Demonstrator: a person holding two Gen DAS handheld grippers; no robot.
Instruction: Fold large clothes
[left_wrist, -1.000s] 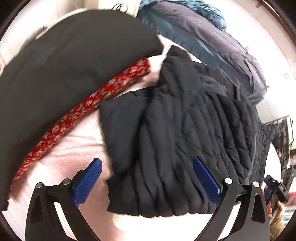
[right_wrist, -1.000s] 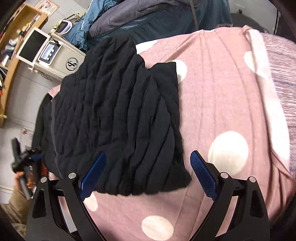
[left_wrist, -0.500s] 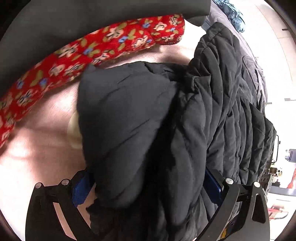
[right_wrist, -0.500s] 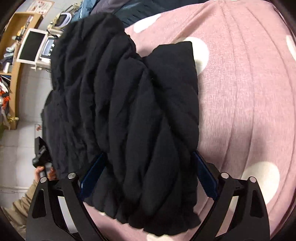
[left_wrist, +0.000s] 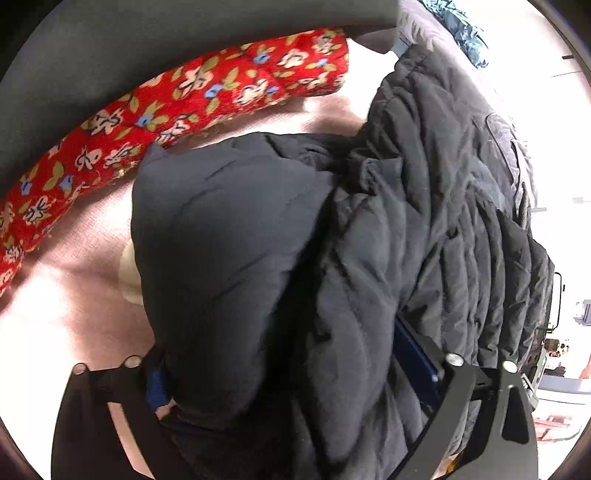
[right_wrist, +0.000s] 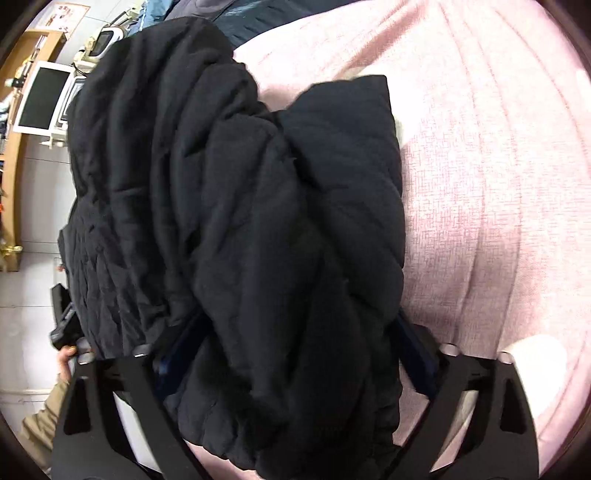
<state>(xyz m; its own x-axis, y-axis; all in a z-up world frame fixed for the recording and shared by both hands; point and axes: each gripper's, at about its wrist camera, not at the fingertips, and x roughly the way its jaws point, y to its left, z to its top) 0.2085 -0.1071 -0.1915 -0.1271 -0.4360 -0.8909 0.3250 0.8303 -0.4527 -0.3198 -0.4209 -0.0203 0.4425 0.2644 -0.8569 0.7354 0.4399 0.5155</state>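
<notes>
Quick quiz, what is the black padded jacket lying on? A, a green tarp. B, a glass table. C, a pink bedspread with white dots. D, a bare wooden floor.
C: in the right wrist view the black padded jacket rests on a pink bedspread, with one white dot showing near the lower right.

1. Both views: heavy fisheye, black vignette at the corners, straight lines bend near the rim.
2. Left wrist view: right edge blown out white; pink bedsheet (left_wrist: 74, 295) glares at lower left.
3. Black jacket (left_wrist: 295, 258) reads grey there with visible quilting, slight motion blur at lower centre.
4. Right wrist view: jacket (right_wrist: 258, 221) near pure black, detail crushed; sheet (right_wrist: 480, 184) evenly bright, weave sharp.
</notes>
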